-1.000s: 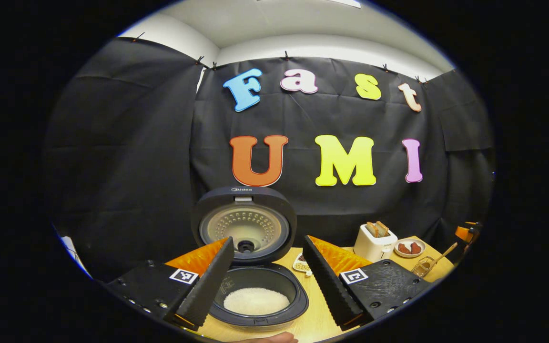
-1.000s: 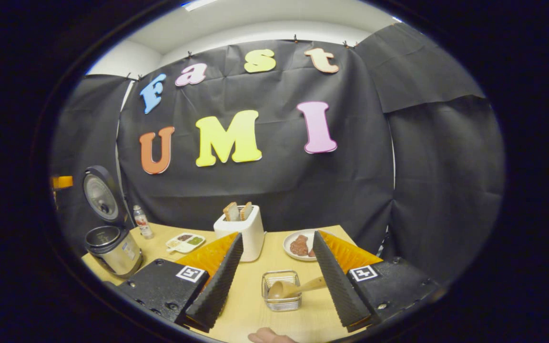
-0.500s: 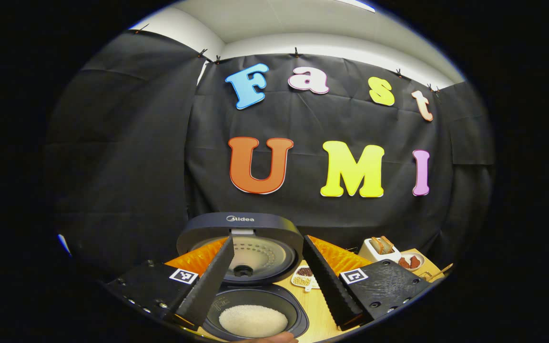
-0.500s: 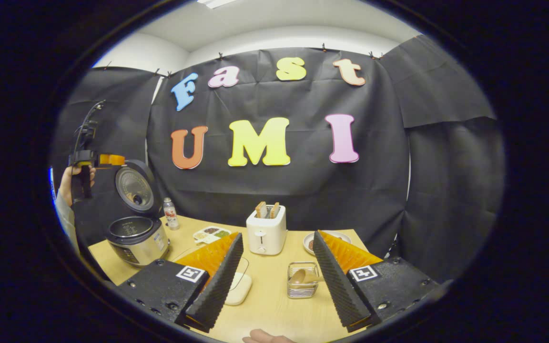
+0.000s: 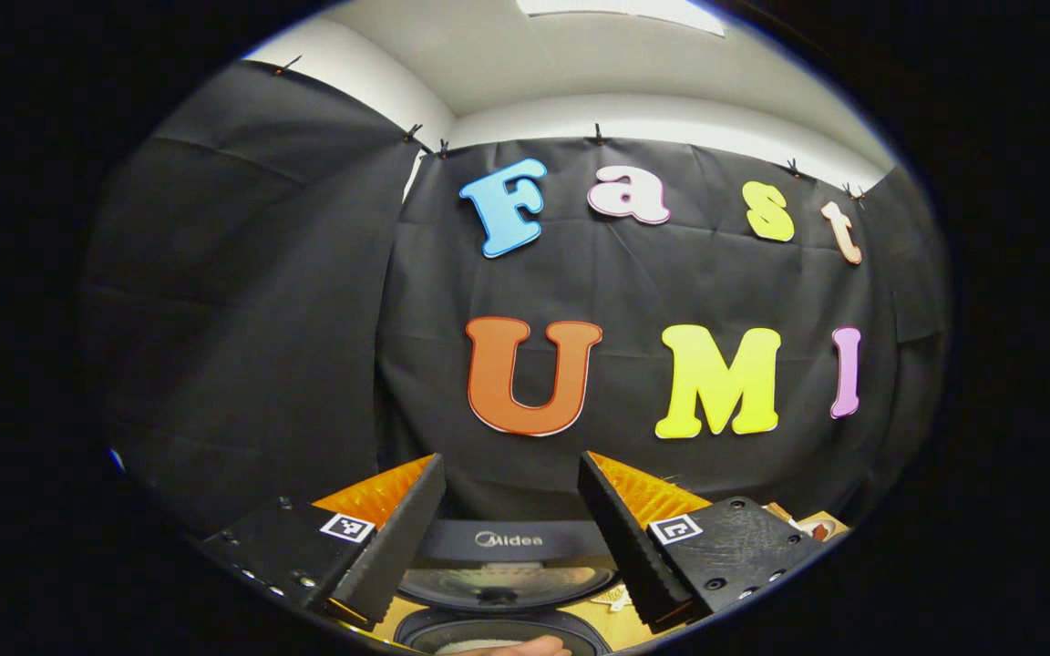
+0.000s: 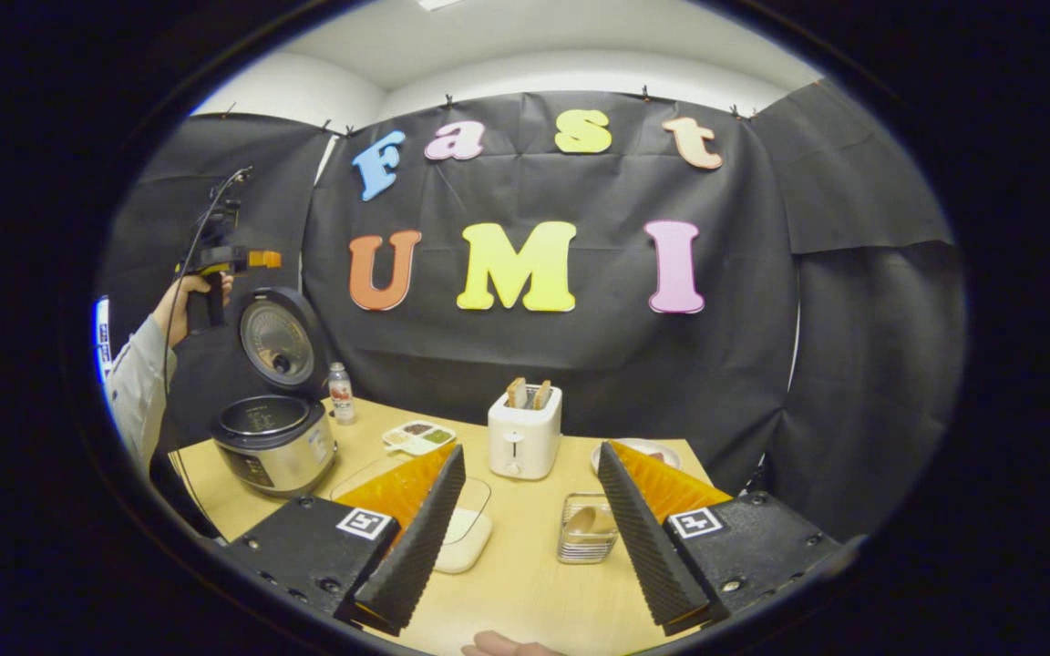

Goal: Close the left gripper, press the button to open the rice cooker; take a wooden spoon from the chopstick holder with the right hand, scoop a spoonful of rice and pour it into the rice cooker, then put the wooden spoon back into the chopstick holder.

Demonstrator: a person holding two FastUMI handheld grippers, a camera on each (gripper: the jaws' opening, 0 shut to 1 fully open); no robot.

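Note:
The rice cooker stands open at the table's left, lid upright. In the left gripper view its lid sits low between my open fingers, and the pot rim shows at the very bottom. My left gripper is raised above the cooker with nothing in it; the right gripper view shows it held by a hand beside the lid. My right gripper is open and holds nothing. Beyond it, the wooden spoon rests in the chopstick holder.
A white toaster with bread stands mid-table. A plate lies to its right, a seasoning tray and a small bottle to its left. A white dish lies by my right gripper's left finger. A sleeve reaches in from the left edge.
The left gripper has risen, so the cooker dropped to the bottom of its view. The right gripper drew back and up from the holder; the spoon stays in it.

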